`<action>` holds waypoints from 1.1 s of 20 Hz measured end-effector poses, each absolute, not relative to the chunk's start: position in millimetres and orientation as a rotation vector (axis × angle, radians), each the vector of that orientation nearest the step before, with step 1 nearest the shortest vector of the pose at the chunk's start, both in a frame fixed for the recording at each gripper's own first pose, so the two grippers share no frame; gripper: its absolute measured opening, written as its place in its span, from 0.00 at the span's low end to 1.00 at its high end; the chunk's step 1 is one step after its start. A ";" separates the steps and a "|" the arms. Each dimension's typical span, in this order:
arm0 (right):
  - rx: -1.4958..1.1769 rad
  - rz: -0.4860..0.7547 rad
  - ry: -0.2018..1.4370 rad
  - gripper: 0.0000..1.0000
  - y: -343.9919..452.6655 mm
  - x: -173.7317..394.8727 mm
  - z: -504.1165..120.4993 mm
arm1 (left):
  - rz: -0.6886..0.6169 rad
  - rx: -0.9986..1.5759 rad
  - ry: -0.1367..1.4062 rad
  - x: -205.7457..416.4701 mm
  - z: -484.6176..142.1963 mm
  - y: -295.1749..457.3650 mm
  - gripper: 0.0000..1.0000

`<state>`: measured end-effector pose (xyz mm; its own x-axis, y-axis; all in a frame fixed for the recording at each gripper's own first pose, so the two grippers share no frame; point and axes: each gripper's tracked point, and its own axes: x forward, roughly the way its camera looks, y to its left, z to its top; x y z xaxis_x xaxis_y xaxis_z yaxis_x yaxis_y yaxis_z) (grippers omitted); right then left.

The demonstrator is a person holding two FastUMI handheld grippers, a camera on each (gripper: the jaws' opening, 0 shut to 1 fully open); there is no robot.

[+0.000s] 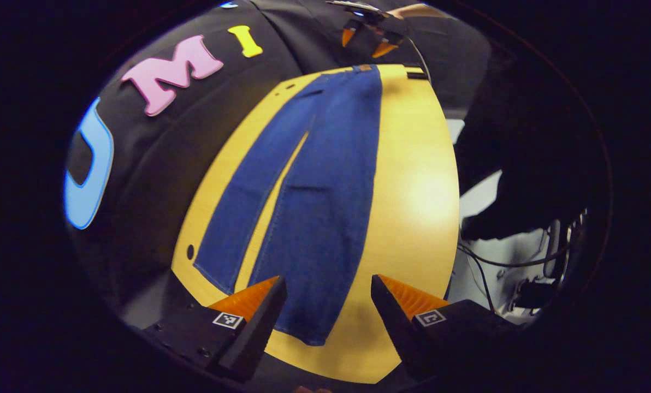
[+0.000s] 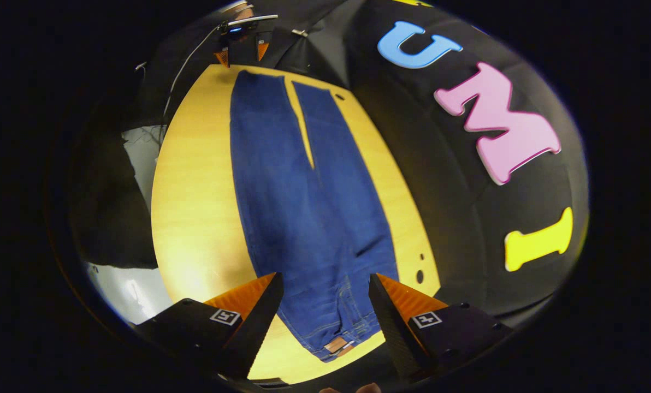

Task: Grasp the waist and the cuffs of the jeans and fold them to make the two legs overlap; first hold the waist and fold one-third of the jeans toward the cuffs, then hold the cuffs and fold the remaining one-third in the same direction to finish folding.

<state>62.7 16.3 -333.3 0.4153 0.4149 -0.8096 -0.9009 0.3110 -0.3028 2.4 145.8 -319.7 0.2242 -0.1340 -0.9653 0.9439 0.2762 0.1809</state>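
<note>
On yellow table (image 1: pixel 413 180), jeans (image 1: pixel 325 180) flat — black-draped booth.

No readable writing, brand or number stands on anything here. Each of the fingers (image 1: pixel 260 311) in the left gripper view carries a small square black-and-white coded marker (image 1: pixel 228 320), a pattern of blocks and no letters; the second marker (image 1: pixel 430 317) sits on the other finger. The right gripper view shows the same kind of marker (image 2: pixel 225 316) on each of its own fingers (image 2: pixel 260 311). The jeans (image 2: pixel 303 207) bear a small tan patch (image 2: pixel 335 344) at the waist, too blurred to read
</note>
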 end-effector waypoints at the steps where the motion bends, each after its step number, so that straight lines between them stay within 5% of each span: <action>1: -0.846 0.989 0.734 0.97 11.0 66.9 -351.1 | -0.962 0.985 1.125 -0.5 -332.4 156.1 0.98; 11: -0.762 1.077 1.084 0.97 -31.5 63.5 -443.0 | -1.066 1.014 1.324 4.6 -387.6 183.6 0.99; 13: -0.795 1.090 1.129 0.97 -40.9 60.4 -456.2 | -1.036 0.954 1.370 8.0 -388.7 182.3 0.93; 22: -0.792 1.122 1.308 0.95 -44.1 52.4 -488.6 | -0.999 0.901 1.371 15.2 -390.0 182.1 0.94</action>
